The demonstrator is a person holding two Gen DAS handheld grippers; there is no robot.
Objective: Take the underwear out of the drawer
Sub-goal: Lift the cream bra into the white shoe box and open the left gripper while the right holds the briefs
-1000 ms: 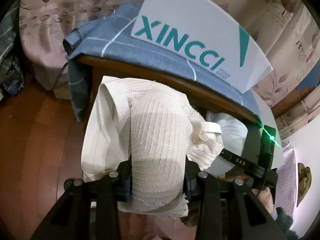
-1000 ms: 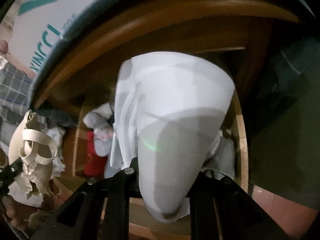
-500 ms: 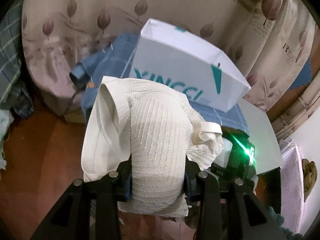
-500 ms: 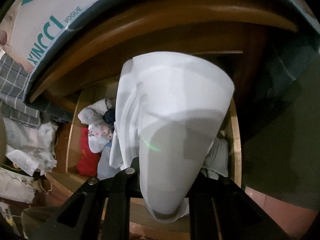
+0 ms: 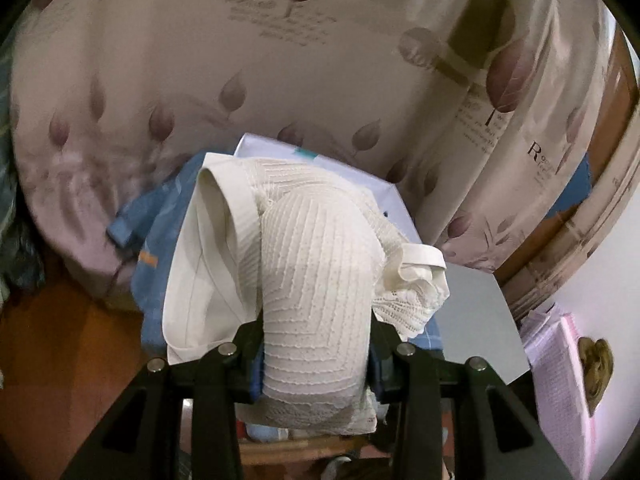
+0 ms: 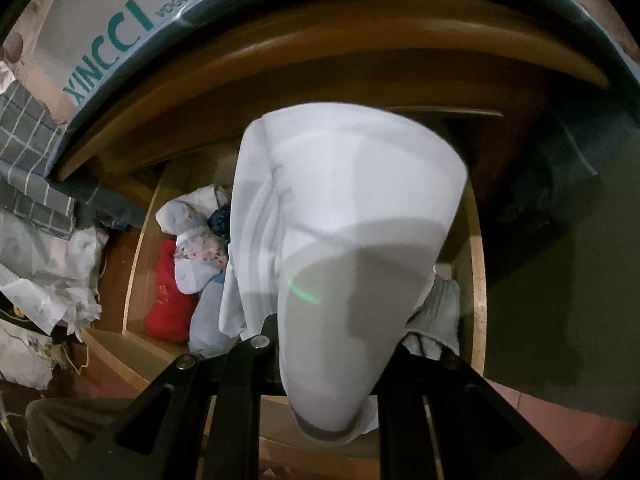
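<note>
Currently both garments are up and held. Left hand-held gripper (image 5: pixel 316 354) is clamped on a cream ribbed-knit underwear piece (image 5: pixel 316 280), which fills the centre of the left wrist view in front of a leaf-print curtain (image 5: pixel 280 60); a white box (image 5: pixel 394 200) and blue cloth (image 5: pixel 160 232) show behind it. Right hand-held gripper (image 6: pixel 330 354) is closed tight on a white smooth underwear piece (image 6: pixel 344 220), centre of the right wrist view, hanging above the open wooden drawer (image 6: pixel 476 280). More clothing remains in the drawer at lower left of that frame, including a red item (image 6: pixel 168 304) and a floral bundle (image 6: pixel 196 252).

Handling judgement: both pieces look light, soft and limp, draping over the pads with no stiffness. The knit has lace edging (image 5: pixel 408 312) at right that could snag. Best hold appears to be a bunched fold or the waistband, not the lace.
</note>
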